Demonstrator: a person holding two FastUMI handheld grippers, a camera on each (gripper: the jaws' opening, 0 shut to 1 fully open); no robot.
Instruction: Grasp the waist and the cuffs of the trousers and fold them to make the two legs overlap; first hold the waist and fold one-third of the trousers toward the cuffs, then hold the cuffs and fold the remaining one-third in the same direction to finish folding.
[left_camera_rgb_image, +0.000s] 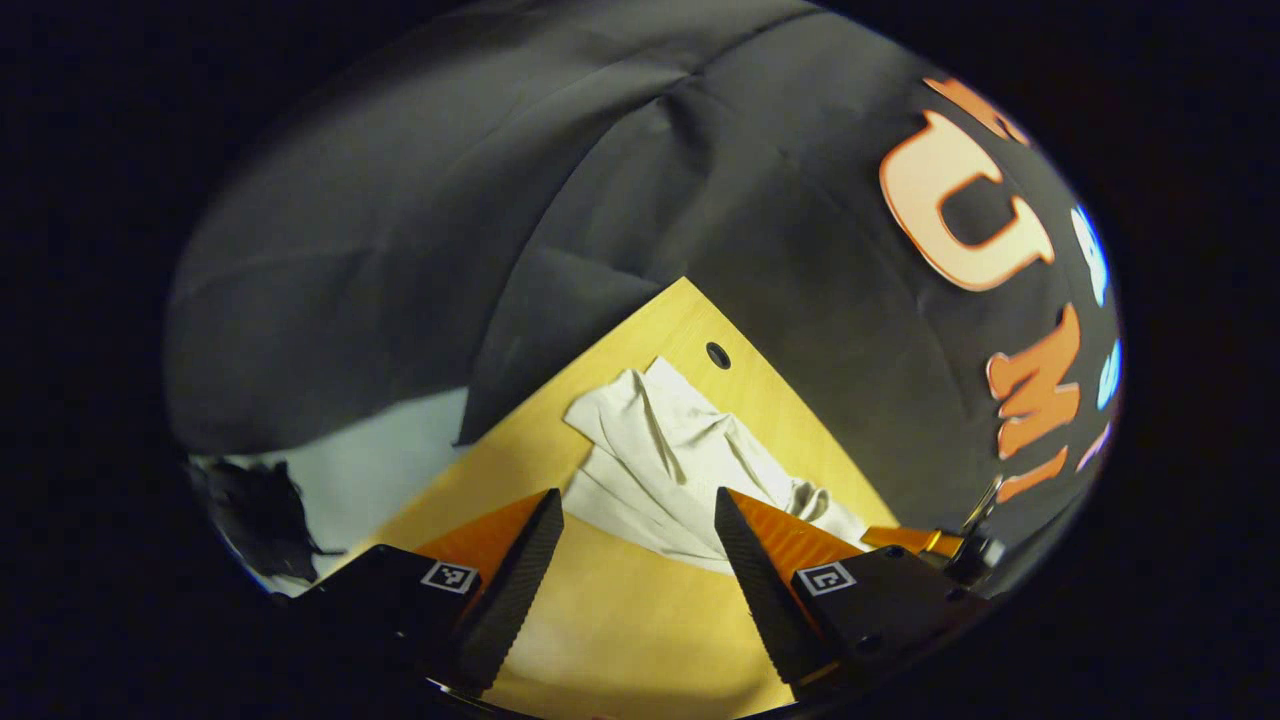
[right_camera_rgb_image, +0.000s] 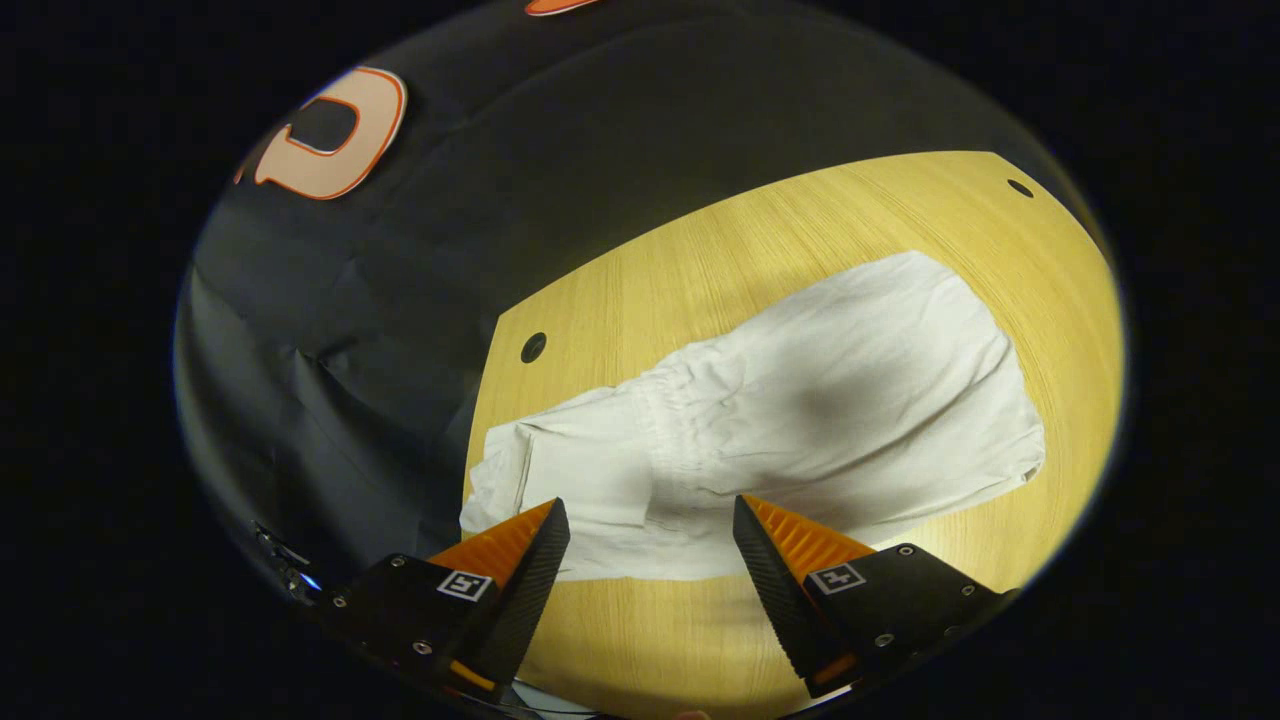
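Right, here is what I have on my two feeds.
Trousers: I see the white trousers (right_camera_rgb_image: 800, 420) lying flat on the wooden table (right_camera_rgb_image: 800, 230), the gathered waist toward the left of the right gripper view, the rest spreading to the right.
Trousers from the other side: in the left gripper view the trousers (left_camera_rgb_image: 680, 450) look rumpled, with folds bunched near the table's (left_camera_rgb_image: 620, 620) far corner.
Left gripper: my left gripper (left_camera_rgb_image: 635, 505) has its fingers spread apart with nothing between them, poised above the near edge of the cloth; I cannot tell whether it touches.
Right gripper: my right gripper (right_camera_rgb_image: 650, 510) is likewise parted and empty, its tips over the near hem by the waist.
Table: two small dark holes (right_camera_rgb_image: 533, 347) sit in the wood near its edges.
Containers: I have none to report.
Surroundings: black cloth wall (left_camera_rgb_image: 400, 250) behind the table.
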